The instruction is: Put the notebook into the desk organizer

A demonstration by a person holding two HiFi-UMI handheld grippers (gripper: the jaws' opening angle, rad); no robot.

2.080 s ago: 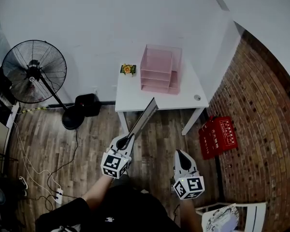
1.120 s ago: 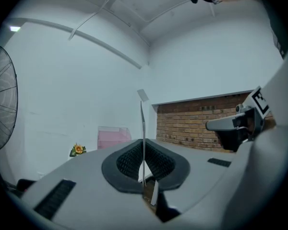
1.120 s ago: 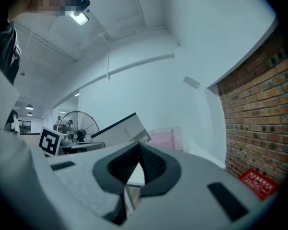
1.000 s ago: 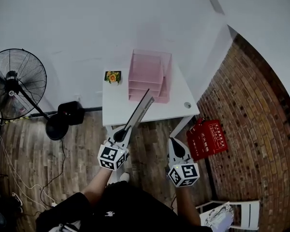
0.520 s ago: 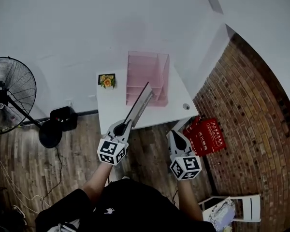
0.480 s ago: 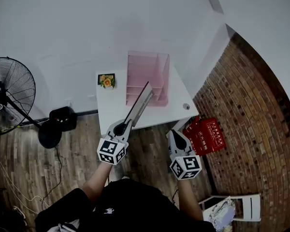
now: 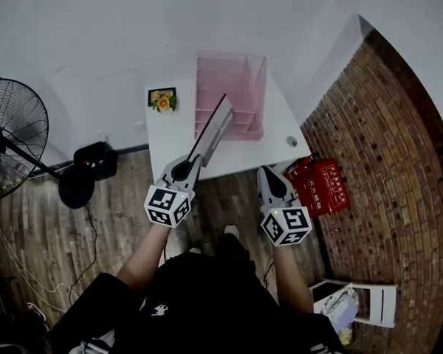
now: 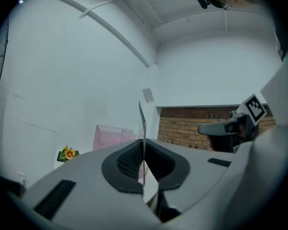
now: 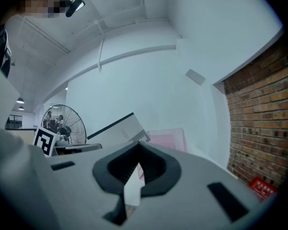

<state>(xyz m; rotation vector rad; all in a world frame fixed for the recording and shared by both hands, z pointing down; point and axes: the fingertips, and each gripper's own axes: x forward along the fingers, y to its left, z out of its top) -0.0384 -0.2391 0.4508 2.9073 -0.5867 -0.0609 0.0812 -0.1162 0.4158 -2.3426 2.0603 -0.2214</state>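
Firmly clamped, the left gripper (image 7: 183, 171) has its jaws closed on the near edge of the notebook (image 7: 213, 127), which shows edge-on as a thin sheet between the pads. The notebook slants up and away over the near part of the white table (image 7: 170, 142), and its far end lies across the open front of the pink desk organizer (image 7: 232, 87); whether they touch cannot be told. The organizer stands at the far side of the table, near the wall, with a small flower ornament (image 7: 162, 99) just to its left. The right gripper (image 7: 269, 177) hangs at the table's near right edge, jaws together on nothing.
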